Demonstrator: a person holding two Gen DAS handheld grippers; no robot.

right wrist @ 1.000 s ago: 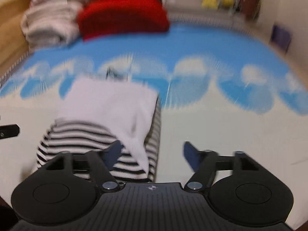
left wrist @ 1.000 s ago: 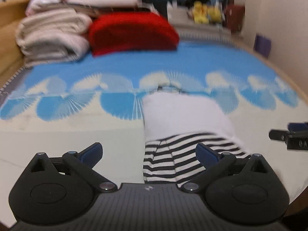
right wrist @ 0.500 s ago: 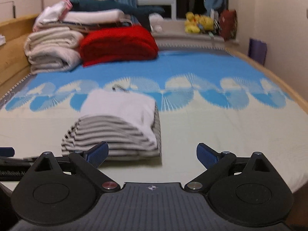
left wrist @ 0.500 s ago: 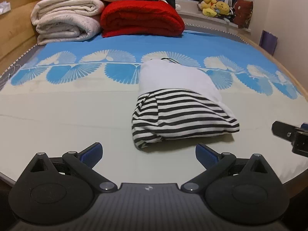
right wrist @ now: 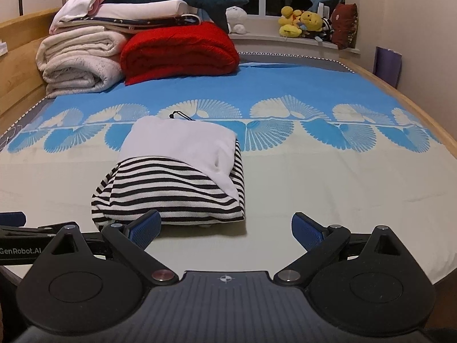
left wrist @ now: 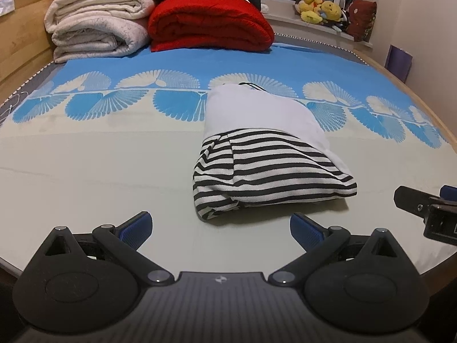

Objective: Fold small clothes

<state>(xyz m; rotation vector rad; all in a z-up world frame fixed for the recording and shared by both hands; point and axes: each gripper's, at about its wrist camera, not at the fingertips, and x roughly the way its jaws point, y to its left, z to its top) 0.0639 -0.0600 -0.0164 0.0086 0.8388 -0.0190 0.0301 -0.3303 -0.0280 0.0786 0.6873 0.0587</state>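
A folded garment, black-and-white striped [left wrist: 271, 174] with a plain white part on top, lies on the bed sheet [left wrist: 100, 157]; it also shows in the right wrist view [right wrist: 177, 188]. My left gripper [left wrist: 221, 227] is open and empty, held back near the bed's front edge, apart from the garment. My right gripper [right wrist: 225, 230] is open and empty, just in front of the garment's right end. The right gripper's tip shows at the far right of the left wrist view [left wrist: 428, 205].
Folded cream blankets [left wrist: 97, 28] and a red quilt [left wrist: 208, 23] are stacked at the far end. Plush toys [right wrist: 302, 21] sit on the window sill. A wooden bed frame [left wrist: 20, 31] runs along the left. A wall stands at the right.
Both grippers have pulled back from the garment towards the bed's front edge. The garment lies folded and released. Both stay open.
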